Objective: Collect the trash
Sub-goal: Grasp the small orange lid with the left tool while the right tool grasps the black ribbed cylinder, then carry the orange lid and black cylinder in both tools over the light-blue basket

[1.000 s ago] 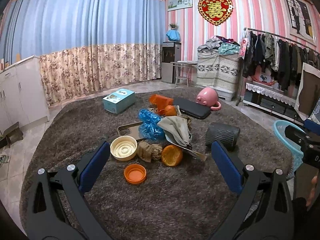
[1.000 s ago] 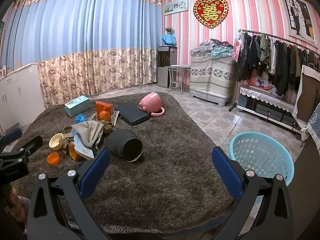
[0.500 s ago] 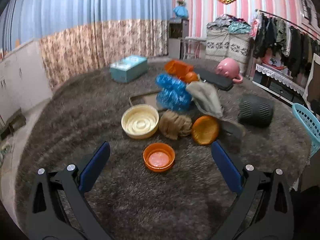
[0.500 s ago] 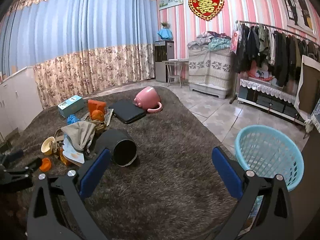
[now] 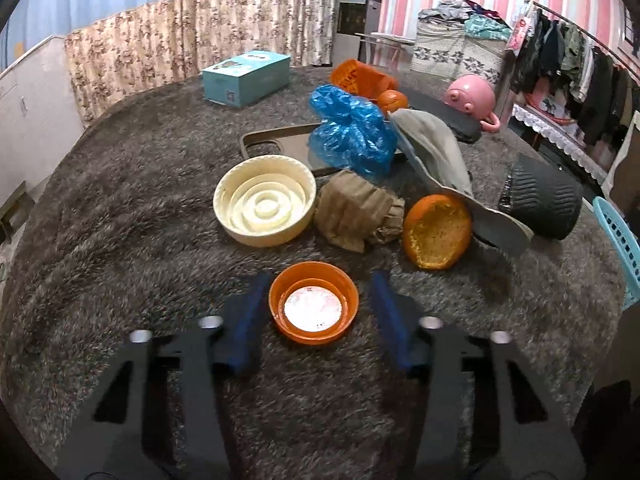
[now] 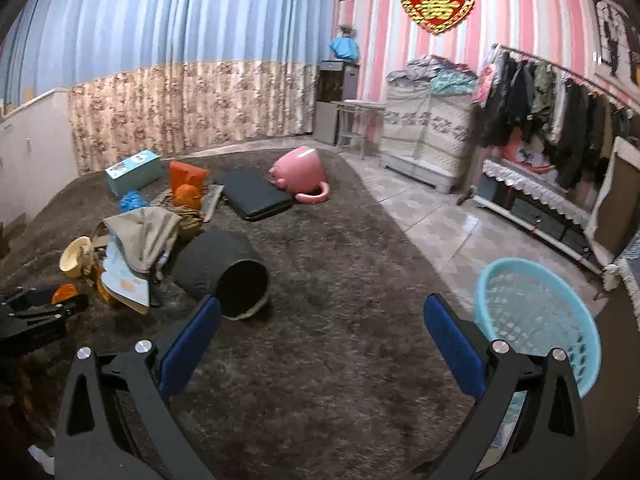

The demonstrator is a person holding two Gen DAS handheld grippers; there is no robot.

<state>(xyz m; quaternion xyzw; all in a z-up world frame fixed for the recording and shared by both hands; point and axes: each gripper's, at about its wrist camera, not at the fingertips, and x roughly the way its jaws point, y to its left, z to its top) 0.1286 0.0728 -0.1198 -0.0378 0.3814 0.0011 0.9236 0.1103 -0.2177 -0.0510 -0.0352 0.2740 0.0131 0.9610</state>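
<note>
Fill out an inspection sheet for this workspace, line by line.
Surface: shaggy grey-brown rug, covering the work area.
Job's things: orange lid, cream lid, orange peel half, blue plastic bag, crumpled brown paper; blue basket beside the rug.
Clutter: teal box, pink mug on its side, dark bin tipped over, grey hat.
Grippers: left gripper closing around the orange lid, pads not yet touching; right gripper open, empty.
Cables: nothing seen.
Surroundings: curtains, clothes rack, tiled floor.
</note>
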